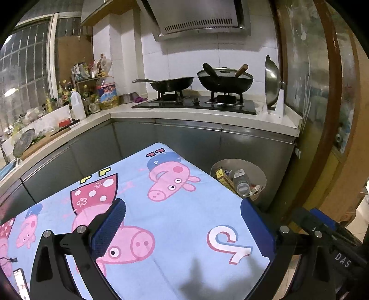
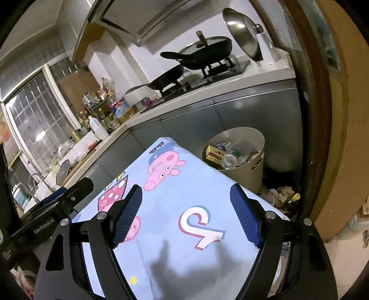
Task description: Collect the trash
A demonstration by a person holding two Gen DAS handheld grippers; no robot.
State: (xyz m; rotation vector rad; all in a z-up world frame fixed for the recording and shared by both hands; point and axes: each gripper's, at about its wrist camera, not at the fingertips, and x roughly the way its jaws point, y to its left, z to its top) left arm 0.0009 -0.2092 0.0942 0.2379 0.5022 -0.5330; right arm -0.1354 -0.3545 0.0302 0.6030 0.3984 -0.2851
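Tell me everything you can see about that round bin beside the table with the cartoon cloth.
The bin is a round, beige, open-topped tub, plastic by the look of it, with no lid and no liner visible. It stands upright on the floor between the cloth-covered table's far corner and the grey cabinets. It is well filled: a yellow and red carton, a clear plastic bottle lying on top, and crumpled wrappers. More litter lies on the floor just beside it.

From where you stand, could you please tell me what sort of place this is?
It looks like a home kitchen. A gas hob on the counter carries two dark woks, an extractor hood hangs above, and bottles of oil and sauces crowd the corner by the window.
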